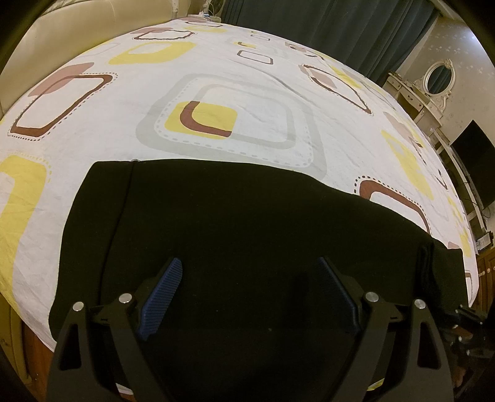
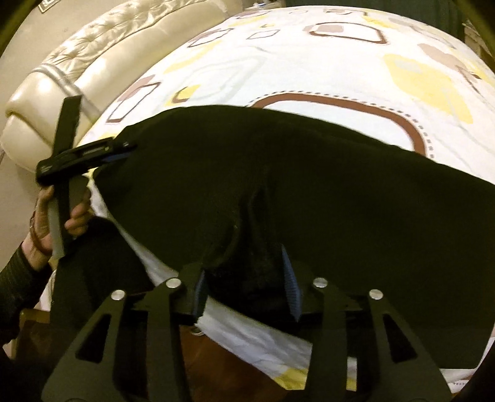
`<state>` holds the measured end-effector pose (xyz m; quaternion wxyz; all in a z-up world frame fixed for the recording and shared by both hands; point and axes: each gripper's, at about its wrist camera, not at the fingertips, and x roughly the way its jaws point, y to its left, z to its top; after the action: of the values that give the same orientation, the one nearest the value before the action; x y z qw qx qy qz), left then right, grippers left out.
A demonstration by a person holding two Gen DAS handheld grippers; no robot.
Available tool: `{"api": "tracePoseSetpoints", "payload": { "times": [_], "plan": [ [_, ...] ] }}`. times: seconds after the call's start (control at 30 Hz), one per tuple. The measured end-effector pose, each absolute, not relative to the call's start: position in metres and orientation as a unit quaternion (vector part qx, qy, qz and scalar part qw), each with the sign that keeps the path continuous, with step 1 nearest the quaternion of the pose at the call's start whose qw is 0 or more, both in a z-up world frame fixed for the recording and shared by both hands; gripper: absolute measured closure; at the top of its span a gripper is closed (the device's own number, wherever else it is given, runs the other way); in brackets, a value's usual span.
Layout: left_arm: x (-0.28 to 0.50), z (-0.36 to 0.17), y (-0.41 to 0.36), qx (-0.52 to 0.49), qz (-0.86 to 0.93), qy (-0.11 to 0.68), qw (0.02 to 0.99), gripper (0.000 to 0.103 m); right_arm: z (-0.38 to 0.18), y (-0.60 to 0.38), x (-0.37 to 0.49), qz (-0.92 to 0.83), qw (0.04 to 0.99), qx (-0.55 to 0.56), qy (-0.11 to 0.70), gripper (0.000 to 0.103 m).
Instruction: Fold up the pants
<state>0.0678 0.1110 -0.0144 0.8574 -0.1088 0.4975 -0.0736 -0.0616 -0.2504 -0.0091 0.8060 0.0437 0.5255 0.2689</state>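
Observation:
Black pants [image 1: 241, 222] lie flat across the near edge of the bed, on the patterned sheet [image 1: 247, 102]. My left gripper [image 1: 249, 263] is open just above the pants, its blue pads [image 1: 162, 293] wide apart with nothing between them. In the right wrist view the pants [image 2: 278, 173] are bunched up in the middle. My right gripper [image 2: 246, 275] has its jaws partly open around a raised fold of the black cloth at the bed's edge. The left gripper [image 2: 123, 153] also shows there, at the pants' left end.
A cream padded headboard [image 2: 102, 58] lies left of the bed. Dark curtains [image 1: 324, 24], a white dresser with an oval mirror [image 1: 436, 77] and a dark screen [image 1: 476, 160] stand beyond the far and right sides. The wooden bed frame [image 2: 210, 358] shows below the sheet.

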Motion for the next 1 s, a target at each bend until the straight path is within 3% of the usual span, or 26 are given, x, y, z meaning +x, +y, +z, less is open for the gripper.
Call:
{"api": "tracePoseSetpoints", "payload": {
  "times": [0.13,0.33,0.5,0.73,1.0],
  "plan": [
    [0.068,-0.014,0.111,-0.109,-0.074,0.497,0.857,0.016,-0.017,-0.241,-0.062,0.309,0.775,0.056,0.549,0.051],
    [0.068,-0.014,0.111,-0.110,-0.074,0.497,0.858,0.016,0.008,-0.250,-0.045,0.360,0.742,0.094,0.558,0.057],
    [0.069,-0.014,0.111,-0.110,-0.074,0.495,0.859,0.016,0.036,-0.267,0.017,0.395,0.727,0.145,0.542,0.057],
    [0.069,-0.012,0.113,-0.109,-0.080,0.496,0.858,0.016,-0.007,-0.257,0.113,0.407,0.648,0.187,0.616,0.057],
    [0.065,-0.003,0.115,-0.091,-0.107,0.485,0.863,0.016,-0.044,-0.245,0.143,0.450,0.525,0.258,0.675,0.051]
  ]
}}
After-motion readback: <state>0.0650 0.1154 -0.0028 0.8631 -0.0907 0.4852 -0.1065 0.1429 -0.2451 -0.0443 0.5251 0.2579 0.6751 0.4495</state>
